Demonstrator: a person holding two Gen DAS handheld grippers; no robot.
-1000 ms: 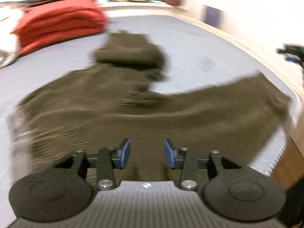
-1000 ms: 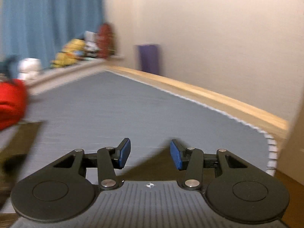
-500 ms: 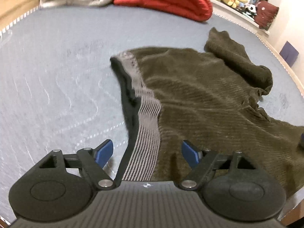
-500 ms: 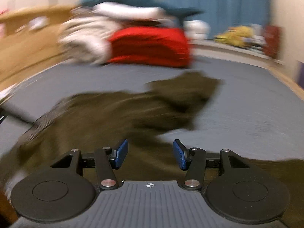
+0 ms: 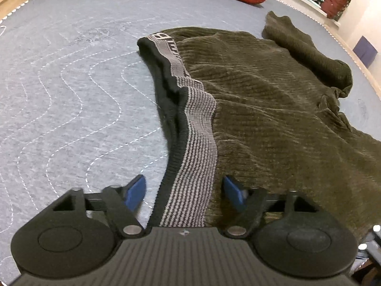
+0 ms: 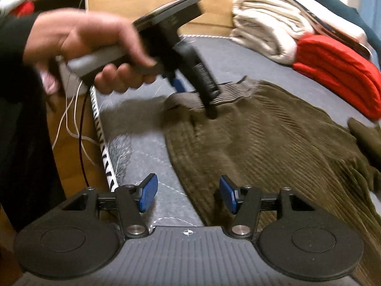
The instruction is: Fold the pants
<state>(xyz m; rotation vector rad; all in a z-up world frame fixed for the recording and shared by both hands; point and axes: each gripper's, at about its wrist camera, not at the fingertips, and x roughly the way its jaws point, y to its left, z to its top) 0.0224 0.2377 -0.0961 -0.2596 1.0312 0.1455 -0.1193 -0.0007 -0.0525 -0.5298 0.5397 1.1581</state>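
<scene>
Olive ribbed pants [image 5: 273, 100] lie spread flat on a grey quilted bed [image 5: 71, 83]. Their grey striped waistband [image 5: 190, 143] runs up the middle of the left wrist view, with the legs trailing off to the right.

The left tongs [image 5: 184, 193] are spread wide, one blue pad on each side of the waistband, gripping nothing. The right wrist view shows a hand [image 6: 95, 47] holding that tool by its handle, with its tip down at the waistband [image 6: 214, 95], though this part is blurred.

The right tongs [image 6: 188, 196] are also spread wide and hold nothing. They straddle the near edge of the pants [image 6: 273, 147], close to the bed's edge [image 6: 104, 152].

At the far side of the bed sit a folded red blanket [image 6: 338, 71] and pale folded bedding [image 6: 266, 31]. No containers are in view.
</scene>
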